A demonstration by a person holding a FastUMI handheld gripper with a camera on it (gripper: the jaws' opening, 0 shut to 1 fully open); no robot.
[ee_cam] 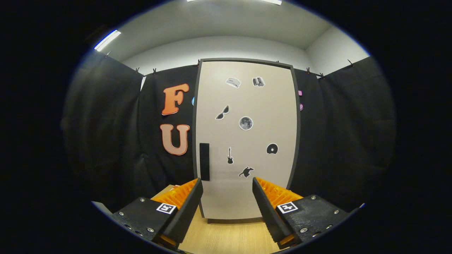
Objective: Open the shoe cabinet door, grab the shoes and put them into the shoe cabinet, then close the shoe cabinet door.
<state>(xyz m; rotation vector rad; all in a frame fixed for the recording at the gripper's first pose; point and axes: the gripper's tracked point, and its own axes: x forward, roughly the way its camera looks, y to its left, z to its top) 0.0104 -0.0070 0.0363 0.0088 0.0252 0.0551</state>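
So the shoe cabinet (246, 139) is seen standing upright toward the far edge of the table (226, 236), straight ahead of the gripper (227, 194), with its door (254, 169) shut flat against the frame. A dark vertical handle (204, 161) is set along the door's left side, roughly at mid-to-lower height, and a handful of small stickers are scattered over the pale panel.

The gripper is held wide, nothing between the fingers, just bare wood grain and the bottom of the cabinet showing in the gap. It's parked short of the cabinet, not touching it.

Step-wise, this looks like the very start: the door hasn't been opened yet, so nothing else can be done. No shoes can be made out, so where they sit can't be told from here.

For the next move, the handle would probably need to be lined up with. It sits just beyond the left finger rather than centred in the gap, so a shift to the left and forward seems called for, then a closing on the handle and a pull. The hinge is likely on the right given where the handle is, so the pull should be swung in an arc, not yanked straight back, or the light cabinet might get dragged across the table.
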